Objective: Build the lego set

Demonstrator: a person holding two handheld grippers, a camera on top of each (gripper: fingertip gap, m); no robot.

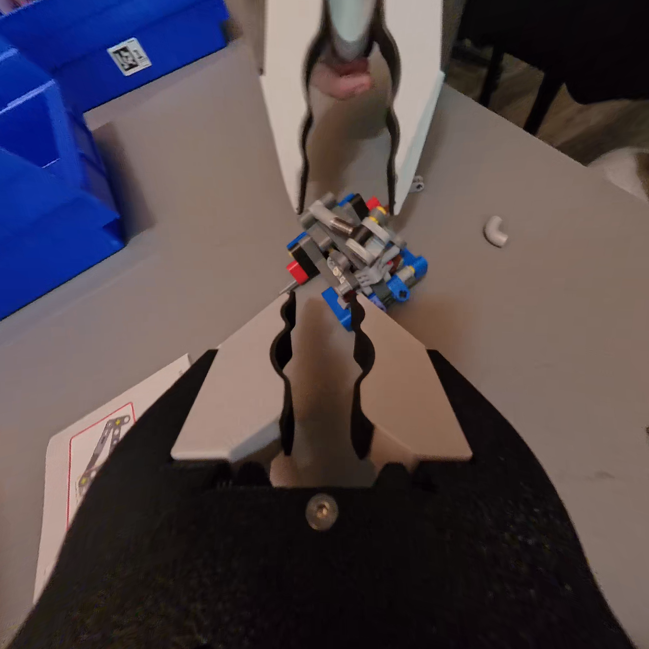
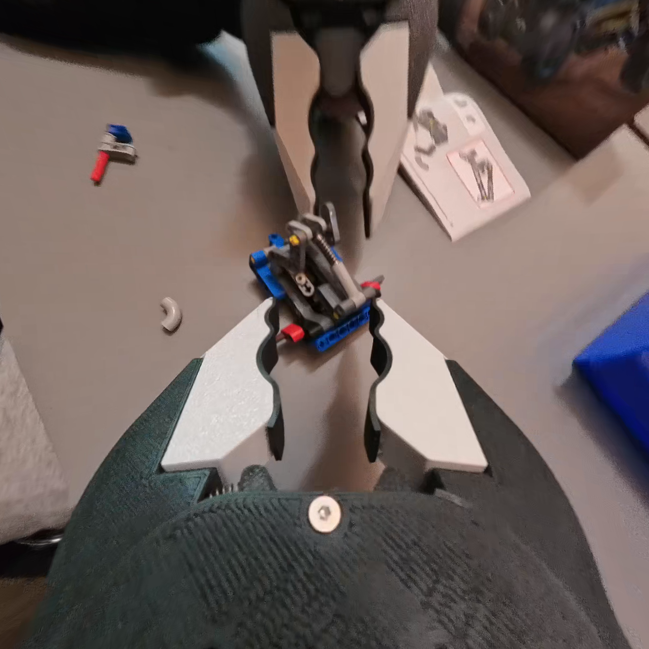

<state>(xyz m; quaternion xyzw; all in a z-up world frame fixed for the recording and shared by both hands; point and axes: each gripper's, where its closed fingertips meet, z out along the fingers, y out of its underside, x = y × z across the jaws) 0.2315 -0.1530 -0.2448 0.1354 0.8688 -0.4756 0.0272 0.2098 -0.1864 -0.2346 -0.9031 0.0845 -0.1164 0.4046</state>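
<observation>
A small brick model of blue, grey, black and red parts rests on the grey table. My left gripper is open, with its tips at the model's near edge; the right fingertip is against a blue part. In the right wrist view the model lies between the tips of my right gripper, which is open wide with the pads not pressing on it. The two grippers face each other across the model; the right one's fingers show beyond it, and the left one's fingers show in the right wrist view.
Blue bins stand to the left, one also in the right wrist view. An instruction booklet lies by the left gripper. A grey curved piece and a small red, blue and grey piece lie loose. There is about 5 centimeters between the tips of the two grippers. The grey curved piece sits 7 centimeters or so from the ends of my right fingers.
</observation>
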